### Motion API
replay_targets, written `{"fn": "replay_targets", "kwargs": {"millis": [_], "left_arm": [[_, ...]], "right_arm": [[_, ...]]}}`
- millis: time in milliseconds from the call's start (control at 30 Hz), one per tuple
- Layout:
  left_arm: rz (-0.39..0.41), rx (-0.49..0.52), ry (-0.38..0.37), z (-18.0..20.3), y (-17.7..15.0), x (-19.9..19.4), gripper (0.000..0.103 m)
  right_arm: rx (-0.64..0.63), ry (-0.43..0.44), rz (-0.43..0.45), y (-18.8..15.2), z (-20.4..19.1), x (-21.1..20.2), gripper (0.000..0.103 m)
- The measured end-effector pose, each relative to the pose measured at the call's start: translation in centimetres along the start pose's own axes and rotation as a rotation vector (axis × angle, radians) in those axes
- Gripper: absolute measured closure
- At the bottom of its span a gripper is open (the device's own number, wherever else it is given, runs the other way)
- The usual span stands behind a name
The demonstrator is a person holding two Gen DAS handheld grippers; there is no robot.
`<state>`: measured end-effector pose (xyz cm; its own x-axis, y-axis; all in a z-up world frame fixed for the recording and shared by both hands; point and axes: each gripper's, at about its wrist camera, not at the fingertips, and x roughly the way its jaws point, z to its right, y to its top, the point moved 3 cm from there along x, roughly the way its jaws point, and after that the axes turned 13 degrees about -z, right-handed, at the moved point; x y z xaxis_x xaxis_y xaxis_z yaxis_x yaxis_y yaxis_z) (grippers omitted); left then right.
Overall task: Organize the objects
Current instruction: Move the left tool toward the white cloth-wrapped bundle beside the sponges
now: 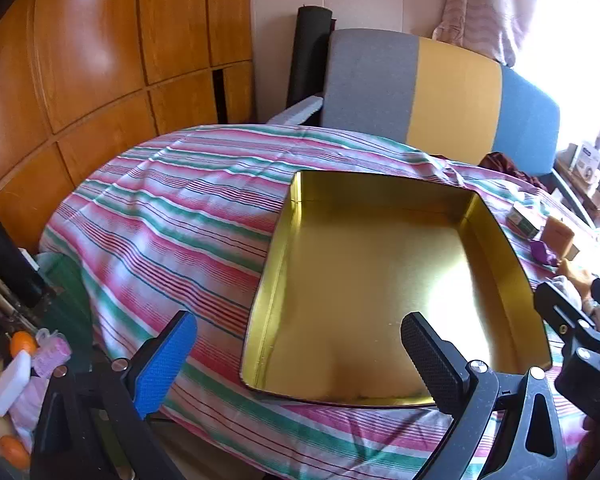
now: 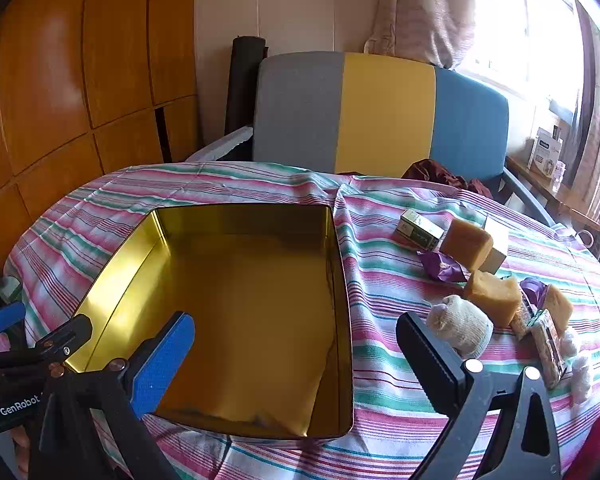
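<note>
Both the left gripper point(image 1: 298, 364) and the right gripper point(image 2: 296, 364) are hovering with jaws apart and holding nothing over the empty gold rectangular metal tin point(image 2: 236, 312) on the striped-cloth counter point(image 2: 380, 380) — probably awaiting the tan soap-like blocks point(image 2: 494, 298) lying beside it.

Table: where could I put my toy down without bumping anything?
Left of the tin, the striped cloth is bare to the table's edge. The tin is empty too. Right of it is crowded: soap blocks, a small box, a purple wrapper, a sock ball.
</note>
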<state>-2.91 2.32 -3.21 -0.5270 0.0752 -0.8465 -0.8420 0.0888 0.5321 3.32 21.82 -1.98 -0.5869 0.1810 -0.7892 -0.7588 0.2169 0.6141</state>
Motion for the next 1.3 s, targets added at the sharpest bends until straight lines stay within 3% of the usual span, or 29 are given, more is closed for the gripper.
{"fn": "replay_targets", "kwargs": {"millis": [300,533,767,967,1133,1300], "left_arm": [[-0.04,-0.043,-0.117,-0.6,-0.3,0.8,0.0],[-0.047,-0.079,-0.123,-0.8,-0.5,1.2,0.0],[-0.051,-0.024,-0.159,0.0,0.1,1.2,0.0],[-0.025,0.055,-0.226,2.5,1.3,0.1,0.0],[0.001,0.167,-0.314,6.4,2.6,-1.1,0.0],[0.007,0.28,-0.38,11.0,4.0,-2.1,0.0]], "right_arm": [[0.005,0.002,0.0,-0.3,0.4,0.1,0.0],[-0.002,0.02,-0.001,-0.3,0.8,0.1,0.0],[0.057,0.032,-0.038,0.0,3.7,0.6,0.0],[0.158,0.056,-0.08,0.3,8.7,0.5,0.0],[0.258,0.07,-0.107,1.2,15.0,-0.1,0.0],[0.254,-0.01,-0.09,1.6,21.5,-0.6,0.0]]}}
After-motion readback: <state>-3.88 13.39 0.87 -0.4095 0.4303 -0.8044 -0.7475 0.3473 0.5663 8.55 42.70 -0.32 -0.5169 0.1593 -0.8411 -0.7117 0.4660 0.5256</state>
